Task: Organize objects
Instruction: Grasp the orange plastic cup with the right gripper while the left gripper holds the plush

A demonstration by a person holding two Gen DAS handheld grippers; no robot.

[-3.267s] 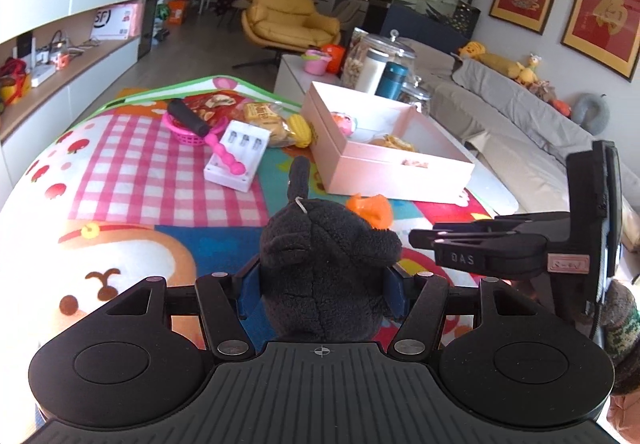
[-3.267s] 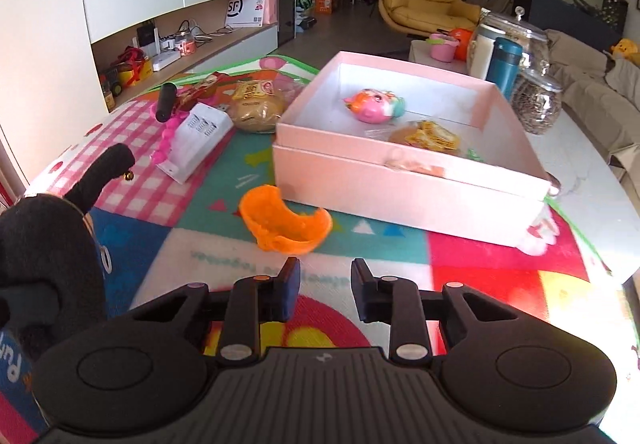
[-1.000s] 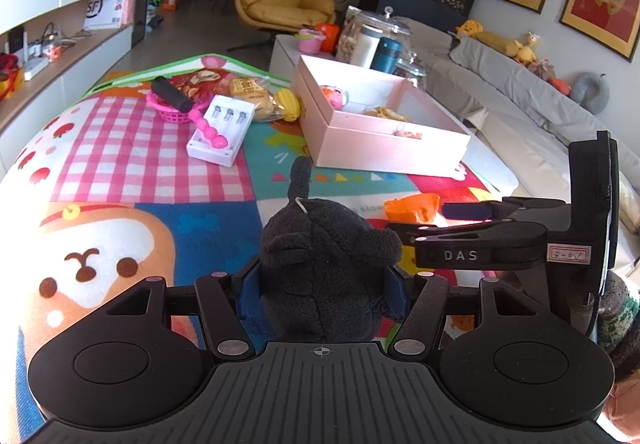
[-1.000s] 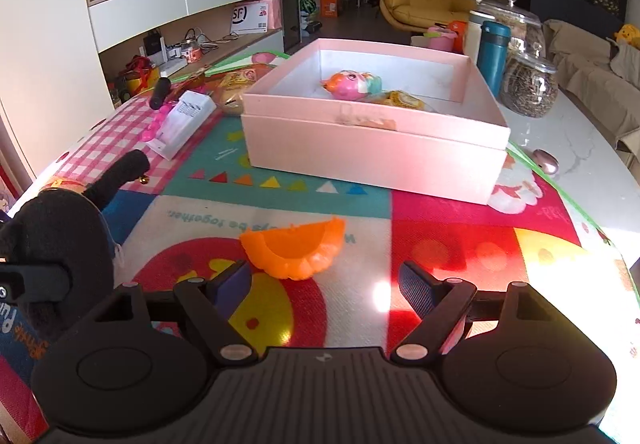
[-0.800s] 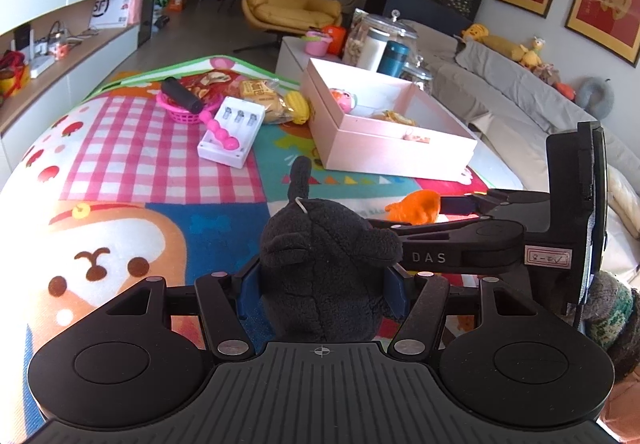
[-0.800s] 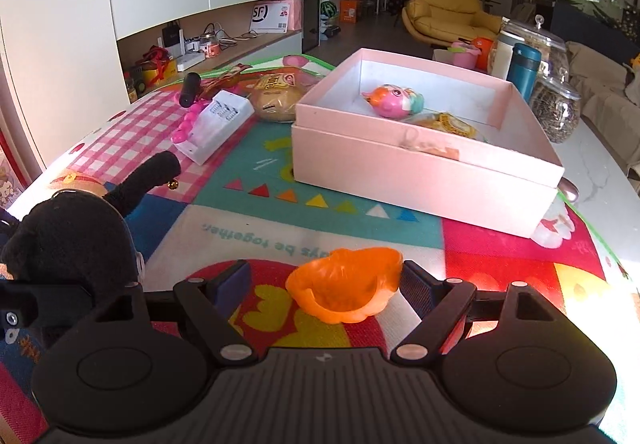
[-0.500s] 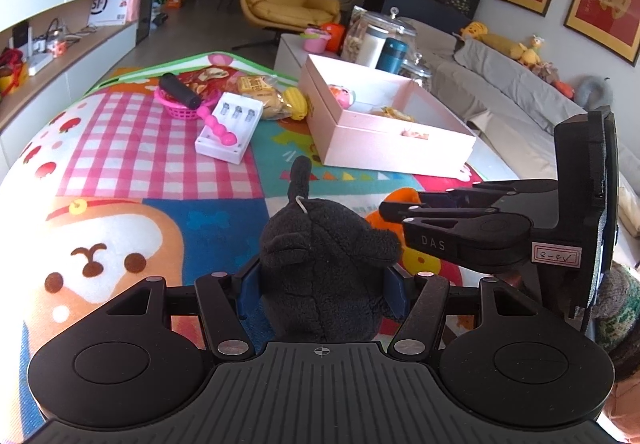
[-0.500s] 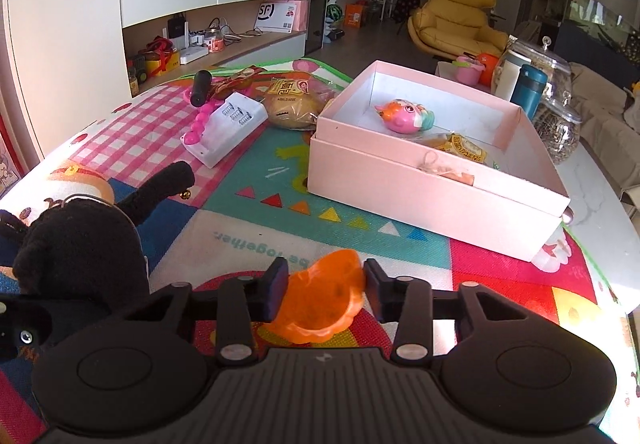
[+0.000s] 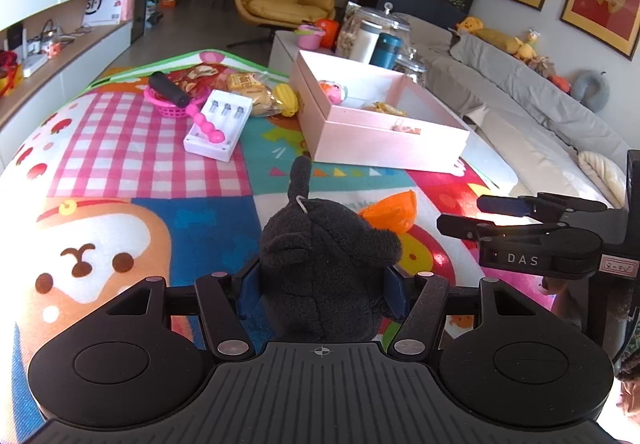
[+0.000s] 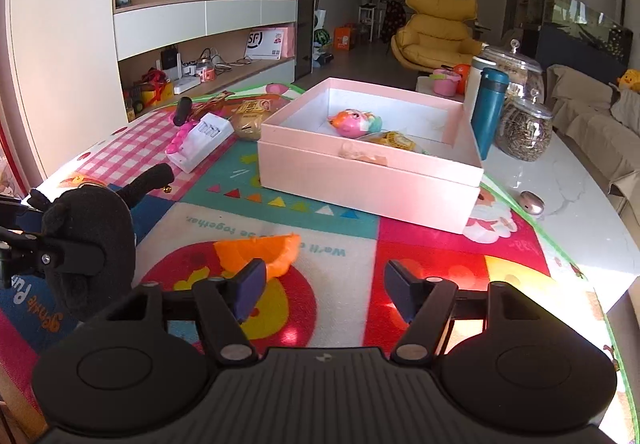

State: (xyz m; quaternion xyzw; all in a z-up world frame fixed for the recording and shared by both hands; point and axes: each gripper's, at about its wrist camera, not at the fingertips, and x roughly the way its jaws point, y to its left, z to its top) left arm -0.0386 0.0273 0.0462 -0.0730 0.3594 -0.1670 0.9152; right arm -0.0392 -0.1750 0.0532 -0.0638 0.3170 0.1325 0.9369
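Just left of right claw (image 10: 325, 284): orange toy (image 10: 260, 252)

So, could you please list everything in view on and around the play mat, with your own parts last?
Plush toy: 1, black, held in the left claw.
Orange toy piece: 1, orange, on the mat by the right claw.
Box: 1, pink, open, on the mat.
Fish toy: 1, pink and orange, inside the box.
Snack packet: 1, yellow, inside the box.
Battery charger: 1, white, on the mat's checked patch.
Basket: 1, pink, behind the charger.
Flask: 1, teal, behind the box.
Glass jars: 2, clear, on the white tabletop.
Play mat: 1, multicoloured.
Left claw: 1, black, shut on the plush.
Right claw: 1, black, open, holding nothing.
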